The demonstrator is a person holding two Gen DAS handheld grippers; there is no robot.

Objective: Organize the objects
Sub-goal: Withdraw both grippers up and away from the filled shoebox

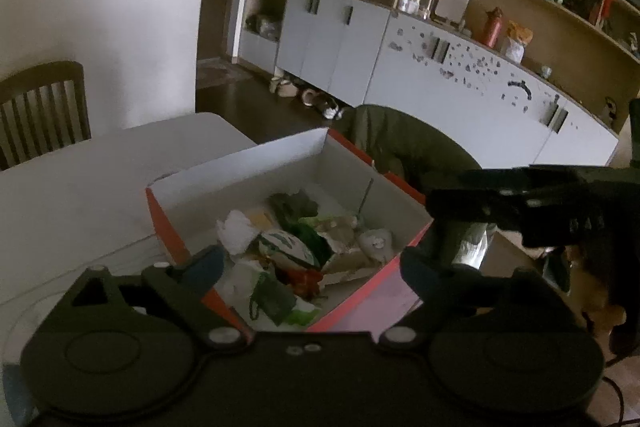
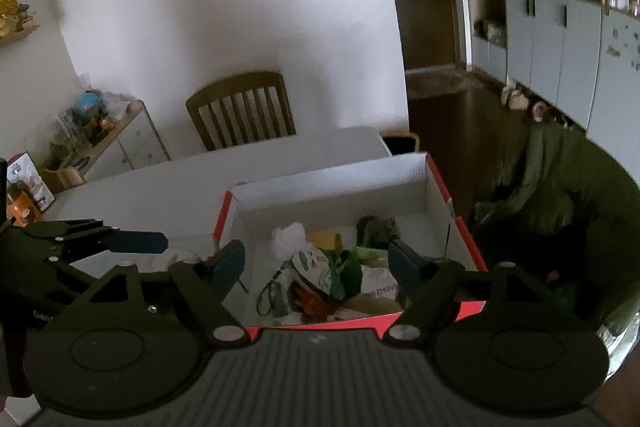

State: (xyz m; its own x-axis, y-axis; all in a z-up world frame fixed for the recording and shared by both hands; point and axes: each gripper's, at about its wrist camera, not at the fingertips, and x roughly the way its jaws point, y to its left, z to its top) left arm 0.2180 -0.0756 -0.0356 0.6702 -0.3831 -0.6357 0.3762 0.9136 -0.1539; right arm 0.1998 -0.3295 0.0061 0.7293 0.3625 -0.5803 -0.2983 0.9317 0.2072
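The red box (image 2: 436,183) with the white inside is sitting on the white table (image 1: 80,171), and it's already carrying a pile: crumpled white paper (image 2: 289,235), a white-and-green patterned pouch (image 2: 316,269), a green cord (image 2: 269,297), something red (image 2: 306,301) and some leafy green bits. It's pretty dim in there, so I'm only guessing at what half that stuff actually is.

You're hovering both tools over the near edge of the box. Your right gripper (image 2: 318,265) is hanging wide open above the pile with nothing between the fingers, and your left gripper (image 1: 312,261) is looking the same, spread wide and gripping nothing.

Looks to me like you're sitting between drops, or lining up to pick something out. For the next move you're needing to settle on one target, probably the pouch since it's lying on top, and come down straight so the fingers aren't snagging that cord or the box wall. Behind the box, a wooden chair (image 2: 244,111) is standing against the wall.
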